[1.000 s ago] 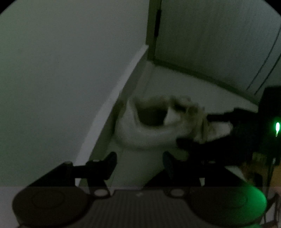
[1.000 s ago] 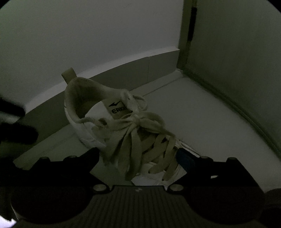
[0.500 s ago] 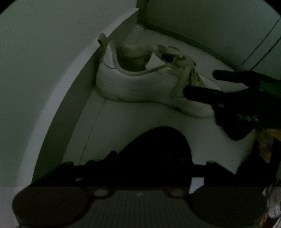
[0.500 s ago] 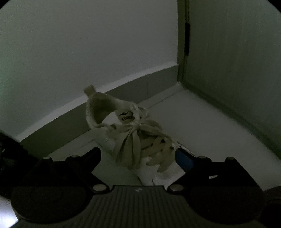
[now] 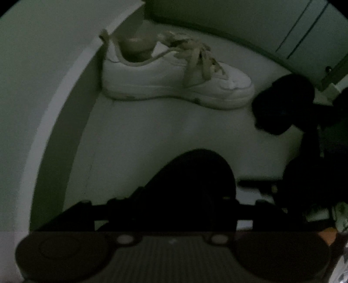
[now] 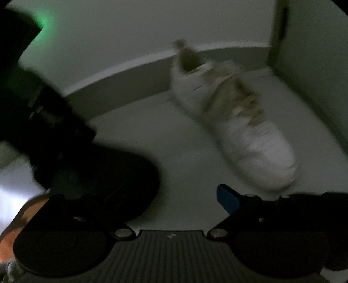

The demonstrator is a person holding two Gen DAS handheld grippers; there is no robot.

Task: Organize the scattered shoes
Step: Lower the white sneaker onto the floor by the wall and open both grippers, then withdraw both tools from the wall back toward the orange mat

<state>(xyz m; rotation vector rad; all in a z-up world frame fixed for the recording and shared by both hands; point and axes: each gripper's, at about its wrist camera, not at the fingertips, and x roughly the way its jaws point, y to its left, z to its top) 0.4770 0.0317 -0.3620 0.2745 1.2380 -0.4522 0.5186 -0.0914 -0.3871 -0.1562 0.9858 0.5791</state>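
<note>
Right claw (image 6: 174, 196): fingers spread wide, nothing between them. The blue-padded finger (image 6: 227, 201) is clear at right; the other finger is lost against a dark shape at left. View is motion-blurred.

Left claw (image 5: 171, 209): cannot tell the state. Fingers are black against a large dark rounded object (image 5: 195, 180) that sits right in front of the camera, and the outlines merge. Can't identify that object; too dark.

White sneaker (image 5: 174, 76) sits upright on the pale floor (image 5: 152, 130), sole down. Its heel is against the baseboard (image 5: 71, 122), with the pull tab (image 5: 104, 36) touching or just short of the wall; can't resolve which. Toe points away from the wall into the room. Beige laces (image 5: 200, 56) are loose and flop over the side. Scuff marks show along the sole edge.

From the right wrist camera the same sneaker lies ahead and to the right, toe toward the camera and near the blue finger but apart from it. It's free of both claws.

Door frame (image 6: 276, 32) and door meet the wall in the corner just beyond the sneaker's heel.

In the left wrist view the right claw shows as a dark mass just off the sneaker's toe, not touching it. In the right wrist view a green light (image 6: 44, 18) glows at upper left above dark hardware.

Overall lighting is very dim.
</note>
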